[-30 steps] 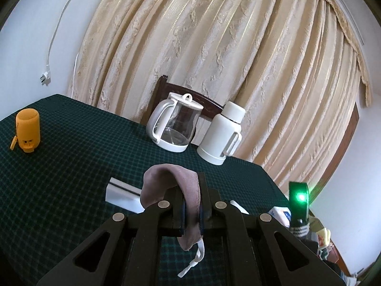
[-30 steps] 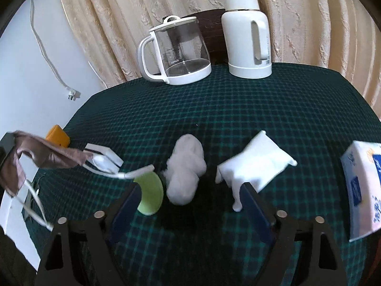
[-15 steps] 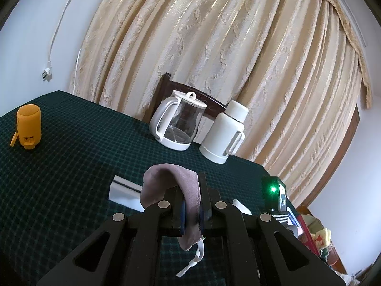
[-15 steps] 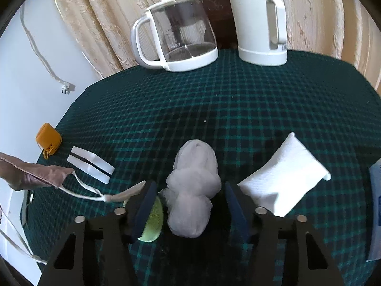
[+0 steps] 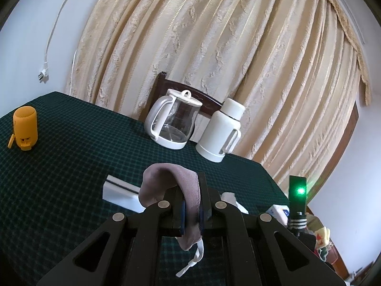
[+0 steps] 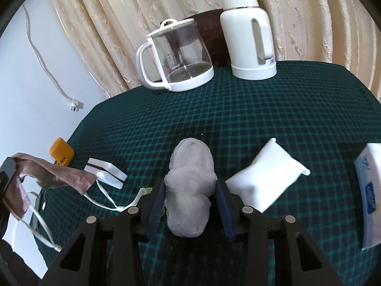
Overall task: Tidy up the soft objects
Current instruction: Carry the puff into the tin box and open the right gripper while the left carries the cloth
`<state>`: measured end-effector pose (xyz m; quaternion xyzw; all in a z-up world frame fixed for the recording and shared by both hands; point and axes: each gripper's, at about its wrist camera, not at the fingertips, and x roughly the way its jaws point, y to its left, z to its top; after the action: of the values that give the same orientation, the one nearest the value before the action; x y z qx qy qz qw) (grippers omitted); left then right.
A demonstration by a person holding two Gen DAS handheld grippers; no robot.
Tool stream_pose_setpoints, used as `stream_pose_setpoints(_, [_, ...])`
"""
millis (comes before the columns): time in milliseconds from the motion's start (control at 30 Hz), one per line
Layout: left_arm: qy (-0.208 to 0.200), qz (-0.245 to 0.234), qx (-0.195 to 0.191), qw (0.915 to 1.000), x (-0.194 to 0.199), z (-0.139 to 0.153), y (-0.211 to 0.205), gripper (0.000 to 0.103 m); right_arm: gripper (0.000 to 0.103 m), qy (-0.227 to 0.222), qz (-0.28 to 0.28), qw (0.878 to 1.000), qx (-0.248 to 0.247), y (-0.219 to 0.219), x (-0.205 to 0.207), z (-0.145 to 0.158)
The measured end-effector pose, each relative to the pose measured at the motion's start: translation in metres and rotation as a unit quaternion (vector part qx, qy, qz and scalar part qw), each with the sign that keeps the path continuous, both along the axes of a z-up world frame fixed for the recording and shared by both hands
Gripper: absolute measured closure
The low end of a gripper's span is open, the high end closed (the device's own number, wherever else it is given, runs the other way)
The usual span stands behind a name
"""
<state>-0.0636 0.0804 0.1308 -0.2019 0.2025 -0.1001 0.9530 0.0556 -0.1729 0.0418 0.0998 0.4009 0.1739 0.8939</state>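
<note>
My left gripper [image 5: 191,211] is shut on a mauve cloth face mask [image 5: 176,186] and holds it above the table, its white ear loops dangling. The mask also shows at the left of the right wrist view [image 6: 54,174]. My right gripper [image 6: 189,201] straddles a crumpled grey-white soft bundle [image 6: 190,186] on the green checked tablecloth [image 6: 262,119]. Its jaws stand close against the bundle's two sides. A white folded cloth pad [image 6: 266,181] lies just right of the bundle. A yellow-green item [image 6: 147,190] peeks out left of the right gripper.
A glass jug [image 6: 178,57] and a white thermos [image 6: 250,35] stand at the table's far edge before a curtain. An orange speaker [image 5: 25,127] is far left. A white box with a black stripe [image 6: 106,171] and a tissue pack [image 6: 369,190] lie on the cloth.
My right gripper has moved forward over the grey-white bundle and its jaws have narrowed around it. The left gripper still holds the mask and has shifted only slightly.
</note>
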Motion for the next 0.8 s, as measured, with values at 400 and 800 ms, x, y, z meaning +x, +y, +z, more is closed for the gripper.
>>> stream_pose_setpoints(400, [-0.019, -0.020, 0.009, 0.9996, -0.007, 0.016, -0.018, 0.096, 0.057, -0.055, -0.033, 0.998, -0.007, -0.043, -0.053, 0.021])
stream_pose_setpoints(800, [-0.039, -0.056, 0.027, 0.9973, -0.013, 0.033, -0.059, 0.096, 0.057, -0.094, -0.093, 0.991, 0.018, -0.107, -0.096, 0.037])
